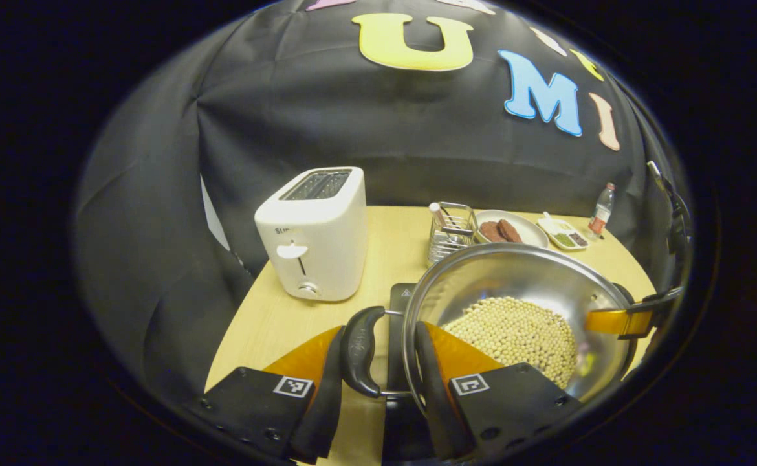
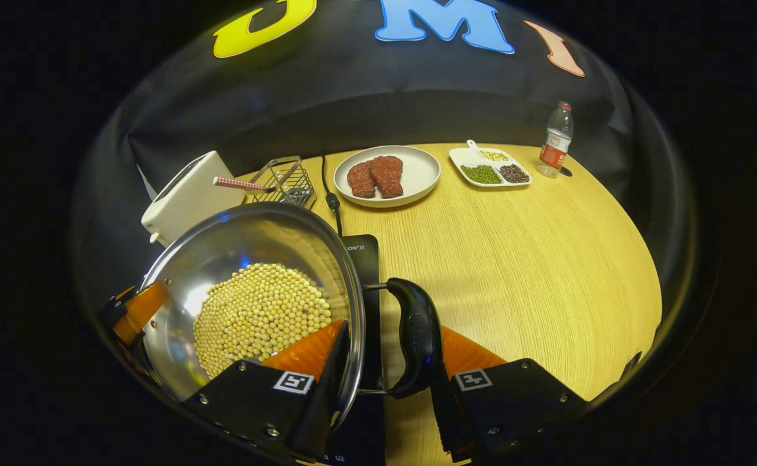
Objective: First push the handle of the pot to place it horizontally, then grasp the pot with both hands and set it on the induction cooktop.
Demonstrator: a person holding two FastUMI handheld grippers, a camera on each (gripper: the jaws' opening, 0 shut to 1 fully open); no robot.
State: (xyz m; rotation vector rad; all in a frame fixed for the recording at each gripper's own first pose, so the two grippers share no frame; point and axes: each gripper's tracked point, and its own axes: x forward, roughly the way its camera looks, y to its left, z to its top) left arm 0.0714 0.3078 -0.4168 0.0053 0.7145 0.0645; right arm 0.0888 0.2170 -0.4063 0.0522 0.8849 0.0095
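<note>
Tabletop (image 2: 534, 259): pale wood, rounded edge, black cloth wall behind.

Left to right in your right claw view: white toaster (image 2: 184, 194), wire basket (image 2: 285, 178), plate (image 2: 417, 178) bearing two brown patties, divided dish (image 2: 490, 169), bottle (image 2: 556, 139).

Pot (image 2: 223, 259): steel, holding pale beans (image 2: 262, 317), above the black induction cooktop (image 2: 362, 255); contact cannot be told.

Your left claw (image 1: 378, 362) is clenched across the pot's left handle (image 1: 359, 349).

Your right claw (image 2: 388, 362) likewise grasps the right handle (image 2: 417, 333).
</note>
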